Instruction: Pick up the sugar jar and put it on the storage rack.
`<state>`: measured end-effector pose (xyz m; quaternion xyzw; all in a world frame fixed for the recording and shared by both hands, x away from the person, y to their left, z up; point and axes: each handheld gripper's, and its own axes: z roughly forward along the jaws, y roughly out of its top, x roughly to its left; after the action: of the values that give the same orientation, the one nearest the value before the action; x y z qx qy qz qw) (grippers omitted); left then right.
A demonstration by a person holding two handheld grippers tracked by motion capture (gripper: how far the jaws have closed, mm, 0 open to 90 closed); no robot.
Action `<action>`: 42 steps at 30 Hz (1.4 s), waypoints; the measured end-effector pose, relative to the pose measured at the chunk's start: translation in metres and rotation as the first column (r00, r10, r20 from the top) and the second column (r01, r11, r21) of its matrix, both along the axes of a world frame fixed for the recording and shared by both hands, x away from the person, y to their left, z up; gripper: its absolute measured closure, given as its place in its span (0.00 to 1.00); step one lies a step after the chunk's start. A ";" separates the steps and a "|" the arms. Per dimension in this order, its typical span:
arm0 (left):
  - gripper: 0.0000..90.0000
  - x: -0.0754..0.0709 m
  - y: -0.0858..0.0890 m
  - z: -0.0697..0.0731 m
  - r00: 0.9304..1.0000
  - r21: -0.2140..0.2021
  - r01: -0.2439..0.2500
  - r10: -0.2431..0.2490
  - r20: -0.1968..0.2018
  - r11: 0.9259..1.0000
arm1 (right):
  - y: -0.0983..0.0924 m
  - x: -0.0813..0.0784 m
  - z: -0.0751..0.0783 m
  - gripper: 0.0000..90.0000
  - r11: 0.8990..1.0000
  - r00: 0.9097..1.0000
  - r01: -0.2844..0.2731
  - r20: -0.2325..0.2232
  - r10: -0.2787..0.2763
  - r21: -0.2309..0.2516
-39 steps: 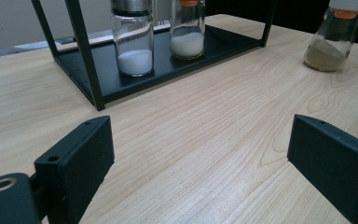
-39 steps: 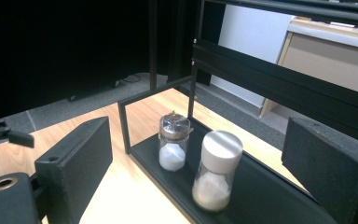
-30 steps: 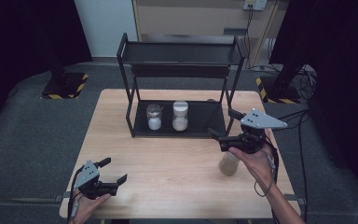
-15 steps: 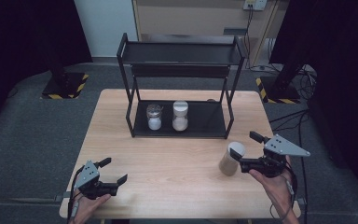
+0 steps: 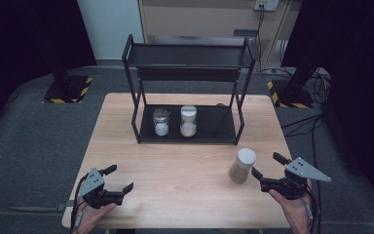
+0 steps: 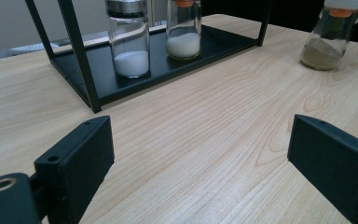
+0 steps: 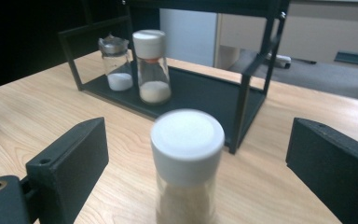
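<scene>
A glass jar (image 5: 242,165) with a white lid and brownish powder stands upright on the wooden table (image 5: 185,165), right of centre. My right gripper (image 5: 265,165) is just to its right and points at it. Its jaws have just been opening. In the right gripper view the jar (image 7: 186,158) stands between the wide jaws of the right gripper (image 7: 203,142), and the pads are clear of it. At the front left my left gripper (image 5: 121,177) rests open and holds nothing. In the left gripper view the jar (image 6: 328,37) is far off, beyond the left gripper (image 6: 200,154).
A black two-tier rack (image 5: 190,73) stands at the back of the table. On its lower shelf (image 5: 214,124) are a metal-lidded jar (image 5: 161,122) and a white-lidded jar (image 5: 188,121), both holding white powder. Bare wood lies between the grippers. Cables run over the floor at the right.
My right gripper has moved from in front of the rack down, right and towards the front edge, to beside the brown-powder jar. The jar and the left gripper stayed put.
</scene>
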<state>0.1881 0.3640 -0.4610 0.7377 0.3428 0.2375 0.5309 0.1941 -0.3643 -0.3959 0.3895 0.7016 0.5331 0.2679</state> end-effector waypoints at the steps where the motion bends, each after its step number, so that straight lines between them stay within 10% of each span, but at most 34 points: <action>1: 0.07 0.000 0.000 0.000 1.000 0.002 -0.001 0.001 -0.001 1.000 | -0.001 -0.003 -0.005 0.06 1.000 1.000 0.010 -0.003 -0.010 0.003; 42: 0.07 0.001 0.002 -0.001 1.000 -0.009 0.013 -0.013 0.006 1.000 | -0.004 -0.010 -0.033 0.06 1.000 1.000 0.007 -0.019 -0.008 -0.015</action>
<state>0.1886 0.3655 -0.4616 0.7368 0.3375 0.2350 0.5366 0.1841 -0.3679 -0.4287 0.3952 0.7067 0.5231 0.2660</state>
